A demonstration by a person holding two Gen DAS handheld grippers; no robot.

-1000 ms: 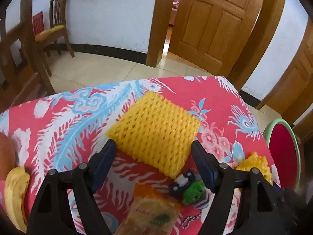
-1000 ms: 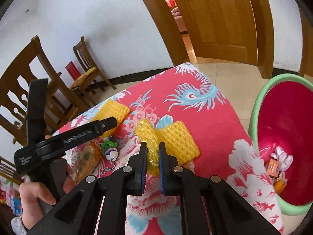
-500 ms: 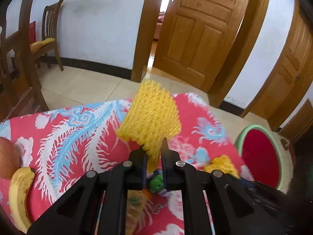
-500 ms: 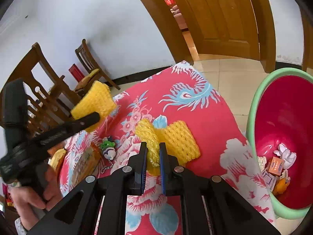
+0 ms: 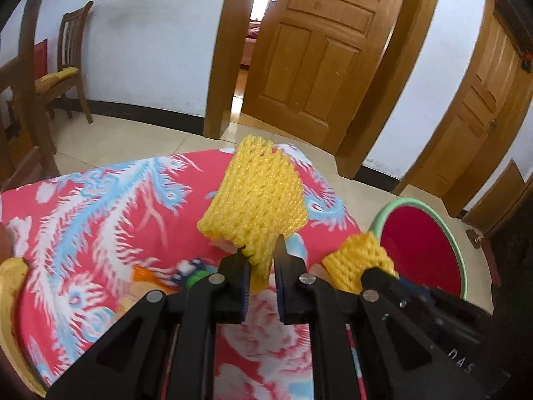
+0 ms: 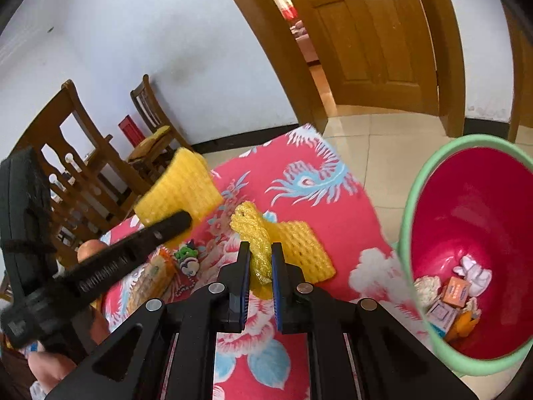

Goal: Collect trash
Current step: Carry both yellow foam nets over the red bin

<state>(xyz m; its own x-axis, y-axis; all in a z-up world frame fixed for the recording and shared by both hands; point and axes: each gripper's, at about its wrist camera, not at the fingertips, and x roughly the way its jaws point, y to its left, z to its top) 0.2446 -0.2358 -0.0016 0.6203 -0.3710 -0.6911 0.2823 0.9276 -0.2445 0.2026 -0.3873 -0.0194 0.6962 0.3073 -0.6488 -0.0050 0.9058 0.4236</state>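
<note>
Left gripper (image 5: 261,268) tilted downward over the red floral tablecloth (image 5: 110,233), pinching a yellow foam fruit net (image 5: 256,200) clear of the cloth. Right gripper (image 6: 260,263) angled down likewise, clamped on a second yellow foam net (image 6: 299,250) above the table edge. Further right, off the table, a green-rimmed red bin (image 6: 413,200) holding trash.

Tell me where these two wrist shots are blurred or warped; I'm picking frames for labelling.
Left wrist view: door frames bow from fisheye, corners vignetted black, tablecloth motion-smeared, foam net in the left gripper fairly sharp. Right wrist view: same bowing, crisper; trash bin contents readable, the other gripper soft.
</note>
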